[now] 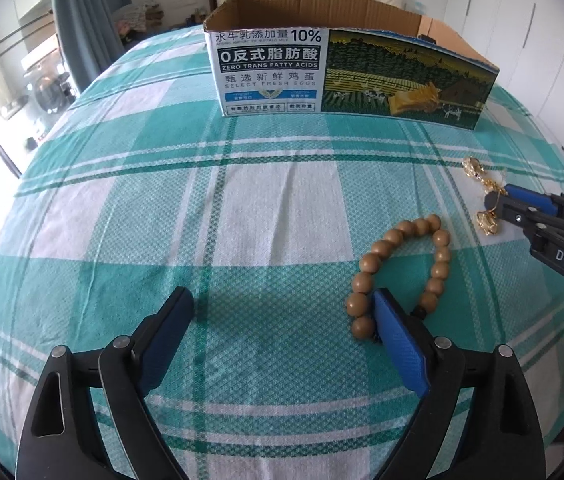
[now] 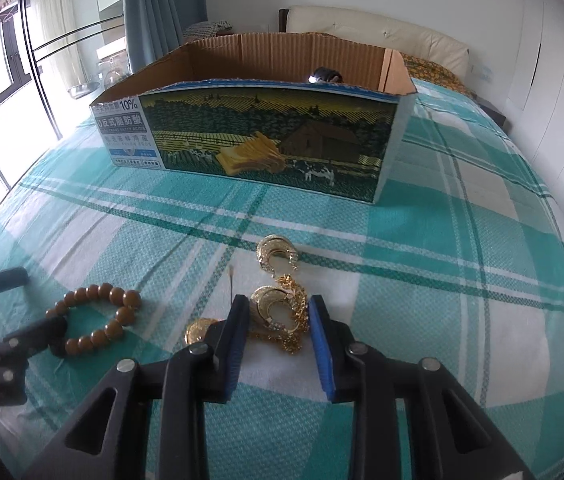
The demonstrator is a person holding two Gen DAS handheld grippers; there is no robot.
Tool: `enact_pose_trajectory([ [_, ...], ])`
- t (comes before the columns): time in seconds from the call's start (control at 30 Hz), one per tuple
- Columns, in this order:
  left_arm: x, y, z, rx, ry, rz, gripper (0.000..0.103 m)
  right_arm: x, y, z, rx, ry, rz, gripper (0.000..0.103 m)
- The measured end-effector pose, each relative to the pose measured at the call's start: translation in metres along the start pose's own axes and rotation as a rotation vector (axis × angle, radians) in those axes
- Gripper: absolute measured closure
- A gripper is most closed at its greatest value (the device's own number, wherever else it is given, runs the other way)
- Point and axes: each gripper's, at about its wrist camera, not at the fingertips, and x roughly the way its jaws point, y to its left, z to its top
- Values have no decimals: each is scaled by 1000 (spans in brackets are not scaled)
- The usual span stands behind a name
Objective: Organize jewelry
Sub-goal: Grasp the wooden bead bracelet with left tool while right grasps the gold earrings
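Right wrist view: my right gripper [image 2: 277,310] straddles the gold earrings [image 2: 279,308] at frame centre, unclenched, ready to pinch. My left gripper [image 1: 282,304] gapes wide beside the bead bracelet [image 1: 398,272]; the cardboard box [image 2: 249,120] waits above.

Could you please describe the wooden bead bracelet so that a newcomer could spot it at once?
Start at the open cardboard box on the green checked bedspread, then look nearer, left of the gold jewelry. The bracelet is a loop of round brown beads, matte and plain where its neighbours glitter.
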Motion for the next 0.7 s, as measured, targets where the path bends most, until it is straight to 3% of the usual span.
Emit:
enact_pose_trajectory([
  [0.1, -5, -8, -1, 34, -4, -23, 37, -9, -14, -8, 32, 6, 21, 73],
  [0.17, -10, -18, -2, 72, -2, -51, 73, -17, -19, -14, 60, 4, 38, 73],
  [0.23, -11, -26, -4, 99, 4, -79, 92, -31, -27, -16, 87, -4, 60, 73],
  [0.43, -18, -20, 2, 48, 15, -186, 93, -66, -40, -10, 155, -48, 126, 73],
  [0.7, -68, -5, 38, -17, -55, -311, 94, -100, -53, 18, 192, -78, 215, 73],
])
